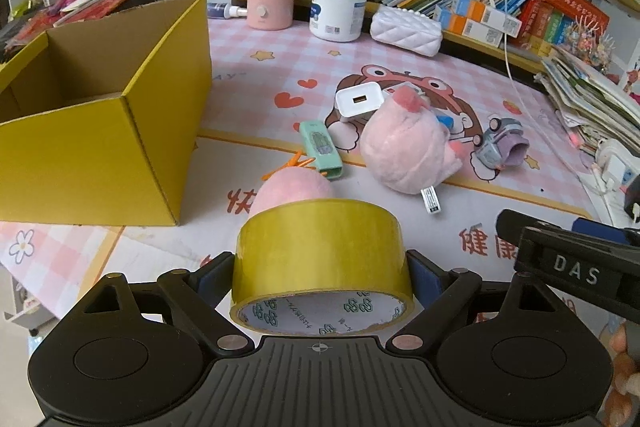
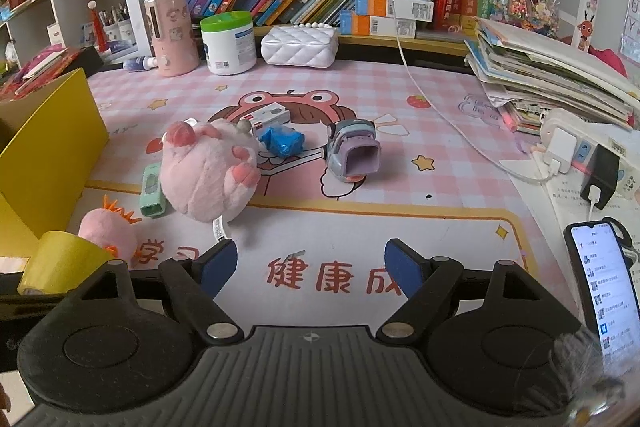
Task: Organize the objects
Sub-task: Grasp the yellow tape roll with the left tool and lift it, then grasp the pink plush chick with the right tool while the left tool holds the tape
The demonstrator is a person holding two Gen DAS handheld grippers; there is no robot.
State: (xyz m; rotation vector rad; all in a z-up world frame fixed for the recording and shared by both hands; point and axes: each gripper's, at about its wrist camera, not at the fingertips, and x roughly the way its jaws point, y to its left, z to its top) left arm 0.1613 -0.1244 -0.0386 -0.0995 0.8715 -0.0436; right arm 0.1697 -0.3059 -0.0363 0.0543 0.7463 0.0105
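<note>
The left gripper (image 1: 322, 267) has its jaws pinching a yellow tape roll (image 1: 322, 259) between them. The right gripper (image 2: 310, 267) hovers with jaws spread and bare; ahead lies a pink plush toy (image 2: 208, 171) on the worktop (image 2: 400, 219).

Right tongs (image 2: 310, 267) hover spread, nothing between them, over the pink mat (image 2: 440, 187).

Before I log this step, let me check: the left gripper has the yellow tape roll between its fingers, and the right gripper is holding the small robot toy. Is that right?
Only the second half is wrong. The right gripper holds nothing: the right wrist view shows its fingers standing apart over bare mat, with the small robot toy lying farther off. The left gripper does have the yellow tape roll between its fingers.
</note>
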